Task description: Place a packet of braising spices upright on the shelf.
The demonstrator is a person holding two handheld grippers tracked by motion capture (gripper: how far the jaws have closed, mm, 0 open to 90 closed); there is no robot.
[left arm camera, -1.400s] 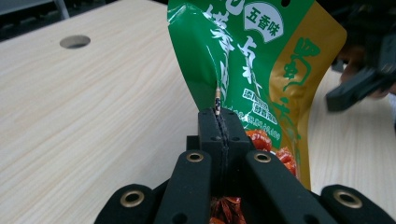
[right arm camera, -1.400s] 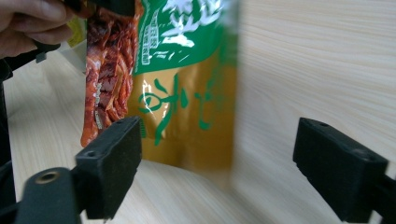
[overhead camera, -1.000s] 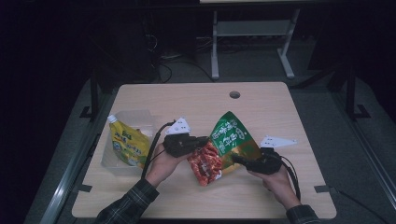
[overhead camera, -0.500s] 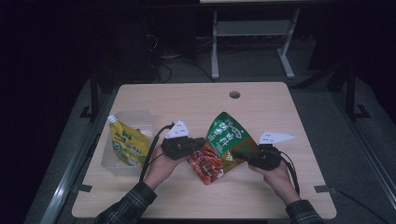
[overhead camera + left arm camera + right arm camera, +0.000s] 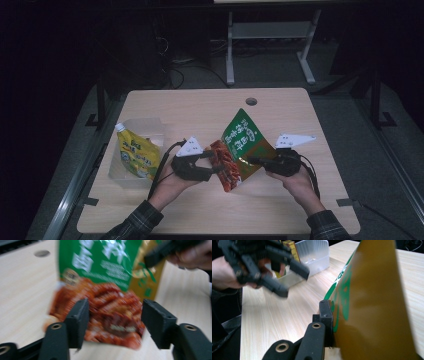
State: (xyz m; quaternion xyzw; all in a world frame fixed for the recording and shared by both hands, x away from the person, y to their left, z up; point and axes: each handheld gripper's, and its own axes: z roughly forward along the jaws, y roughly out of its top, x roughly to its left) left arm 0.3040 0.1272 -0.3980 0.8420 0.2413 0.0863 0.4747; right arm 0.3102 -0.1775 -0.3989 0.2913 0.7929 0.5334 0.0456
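My right gripper [image 5: 254, 161] stays clamped on the snack bag [image 5: 239, 148], held tilted above the table [image 5: 200, 107], its long axis running from green top, far, to red bottom, near me. The right gripper view shows the bag's gold back. My left gripper [image 5: 216, 162], jaws just opened, straddles its red end without pressing.
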